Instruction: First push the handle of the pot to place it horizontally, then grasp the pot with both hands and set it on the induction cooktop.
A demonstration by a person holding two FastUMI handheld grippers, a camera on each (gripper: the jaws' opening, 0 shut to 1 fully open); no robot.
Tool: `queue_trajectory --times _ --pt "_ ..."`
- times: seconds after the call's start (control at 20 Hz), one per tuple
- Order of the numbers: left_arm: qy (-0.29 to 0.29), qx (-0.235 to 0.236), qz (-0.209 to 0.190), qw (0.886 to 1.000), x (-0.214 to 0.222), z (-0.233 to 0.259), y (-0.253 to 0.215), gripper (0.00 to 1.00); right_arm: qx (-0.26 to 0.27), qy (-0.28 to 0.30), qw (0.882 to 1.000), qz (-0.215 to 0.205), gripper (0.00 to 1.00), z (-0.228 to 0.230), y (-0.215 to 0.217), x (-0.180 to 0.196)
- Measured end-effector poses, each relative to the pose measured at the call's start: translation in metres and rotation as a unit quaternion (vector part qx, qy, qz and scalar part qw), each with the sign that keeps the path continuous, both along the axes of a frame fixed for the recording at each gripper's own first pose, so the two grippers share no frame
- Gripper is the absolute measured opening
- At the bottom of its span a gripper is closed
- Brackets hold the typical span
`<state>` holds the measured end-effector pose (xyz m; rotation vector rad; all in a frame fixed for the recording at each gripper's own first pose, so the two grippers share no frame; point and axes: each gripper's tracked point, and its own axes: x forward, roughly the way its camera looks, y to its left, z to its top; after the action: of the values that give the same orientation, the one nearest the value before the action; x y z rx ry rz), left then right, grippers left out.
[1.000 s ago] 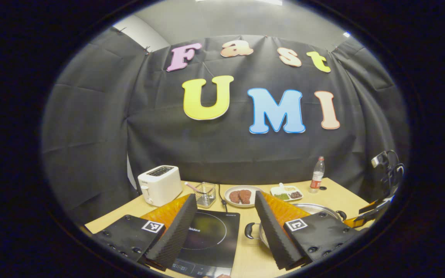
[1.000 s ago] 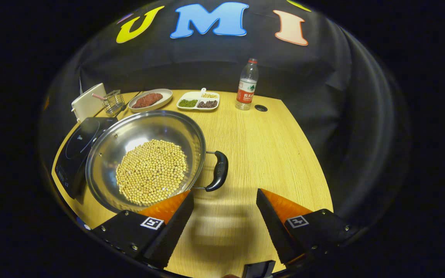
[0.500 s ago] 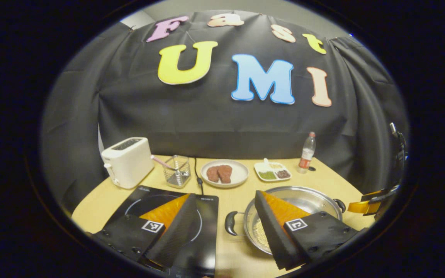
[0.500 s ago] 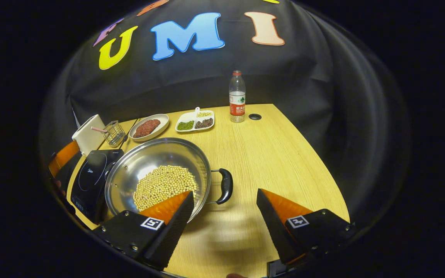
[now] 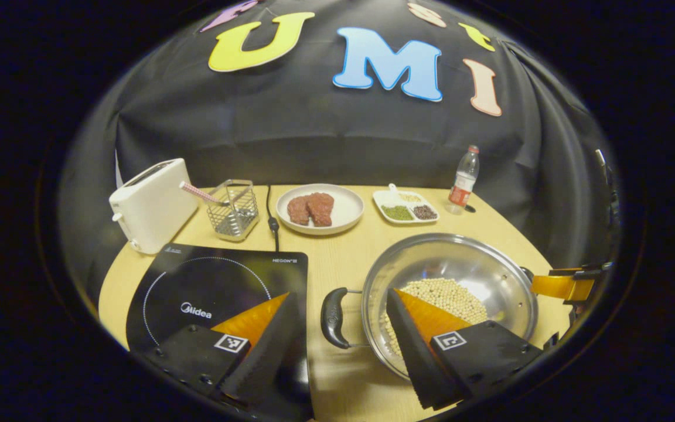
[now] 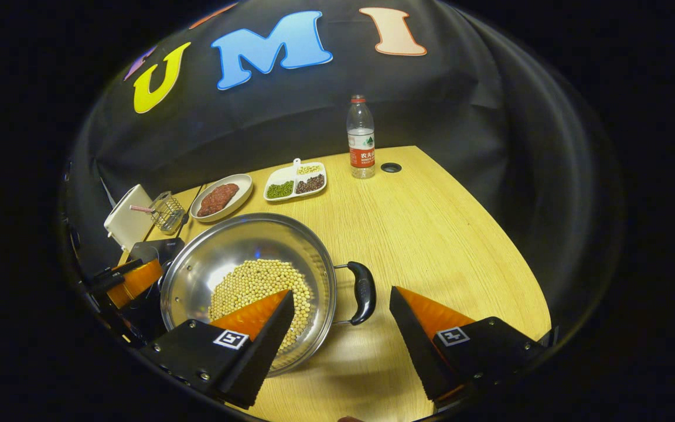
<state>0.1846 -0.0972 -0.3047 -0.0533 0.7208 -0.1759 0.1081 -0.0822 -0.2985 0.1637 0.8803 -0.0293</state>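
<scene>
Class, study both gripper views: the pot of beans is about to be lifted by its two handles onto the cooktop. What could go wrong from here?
1. The pot is shallow and holds loose beans; an uneven lift by the two tools could tip it and spill them.
2. Both tools, left and right, are open with a handle between their fingers; a shallow or off-centre grip on either could slip.
3. The induction cooktop lies beside the pot; a low carry could catch its edge.

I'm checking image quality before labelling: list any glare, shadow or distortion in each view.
Left gripper view: fisheye bends the table edge; a bright glare patch sits inside the pot beside the beans. Right gripper view: same curved distortion; a soft shadow lies on the table below the pot handle; everything looks sharp.
</scene>
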Motion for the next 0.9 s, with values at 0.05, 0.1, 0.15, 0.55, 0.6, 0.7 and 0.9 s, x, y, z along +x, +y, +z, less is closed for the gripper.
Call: queue_trajectory --times 0.05,0.1,0.15,0.55,0.6,0.7,0.9 --pt "0.011 0.002 -0.004 1.000 0.001 -0.009 -0.001 0.95 0.002 0.005 1.000 -0.004 1.00 -0.003 0.000 0.002" --pt "0.021 0.004 -0.008 1.000 0.002 -0.016 -0.001 0.99 0.002 0.009 1.000 -0.007 1.00 -0.007 0.000 0.004" --pt "0.030 0.004 -0.011 0.999 0.001 -0.022 -0.002 0.99 0.001 0.012 1.000 -0.011 1.00 -0.009 -0.001 0.005" --pt "0.040 0.012 -0.046 0.998 0.011 -0.031 -0.016 1.00 -0.019 0.038 0.999 -0.022 1.00 -0.031 -0.008 0.011" --pt "0.048 0.005 -0.051 0.998 0.007 -0.034 -0.022 1.00 -0.020 0.041 0.999 -0.021 1.00 -0.035 -0.006 0.011" --pt "0.056 0.012 -0.056 0.997 0.003 -0.037 -0.023 0.96 -0.019 0.045 0.999 -0.020 1.00 -0.038 -0.004 0.012" --pt "0.057 0.025 -0.055 0.996 0.008 -0.043 -0.016 0.90 -0.021 0.054 0.998 -0.018 1.00 -0.046 -0.002 0.013"
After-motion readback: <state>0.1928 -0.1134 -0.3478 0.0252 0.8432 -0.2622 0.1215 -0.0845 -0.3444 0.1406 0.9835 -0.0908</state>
